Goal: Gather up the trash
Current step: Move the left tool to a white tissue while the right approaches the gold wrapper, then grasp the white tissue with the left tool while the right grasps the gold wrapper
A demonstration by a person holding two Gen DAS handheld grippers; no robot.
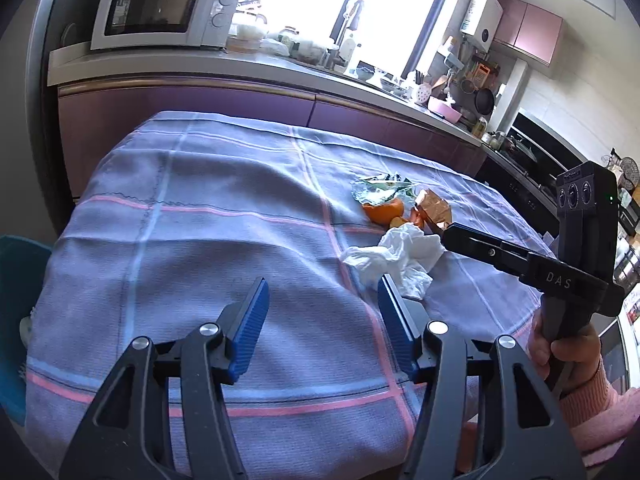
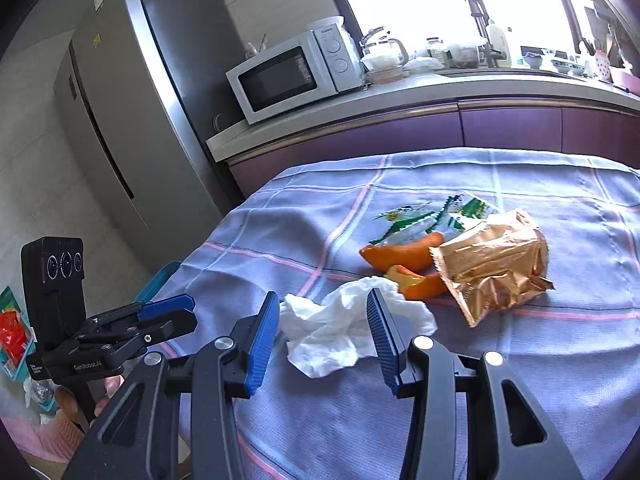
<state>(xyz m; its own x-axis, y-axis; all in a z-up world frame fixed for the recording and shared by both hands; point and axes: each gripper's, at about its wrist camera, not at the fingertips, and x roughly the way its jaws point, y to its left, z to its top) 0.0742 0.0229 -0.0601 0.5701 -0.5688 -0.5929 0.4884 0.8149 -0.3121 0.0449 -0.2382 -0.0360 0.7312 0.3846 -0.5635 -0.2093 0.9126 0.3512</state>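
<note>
In the left wrist view, the left gripper (image 1: 322, 308) is hovering at the lower middle of the frame with its blue pads spread apart and nothing between them, released over bare tablecloth (image 1: 192, 216). It is probably waiting its turn, since the trash is lying to the right of centre: a crumpled white tissue (image 1: 394, 256), orange peel (image 1: 382, 210) behind it, a copper foil wrapper (image 1: 434, 210) and a green-printed wrapper (image 1: 380, 188) farthest back, all bunched in one heap. The right gripper (image 1: 446, 236) is reaching in from the right edge, its tip at the tissue's far side; whether its jaws are apart cannot be told here

In the right wrist view, the right gripper (image 2: 322, 328) is sitting at the lower middle with its pads open, straddling part of the tissue (image 2: 340, 328) without pinching it, seemingly lining up for a grab. The peel (image 2: 404, 254) and the foil wrapper (image 2: 496, 268) are lying just beyond, right of centre, touching each other, with the green-printed wrapper (image 2: 432, 216) behind. The left gripper (image 2: 170, 314) is hanging at the lower left, off the table's edge, keeping clear
</note>
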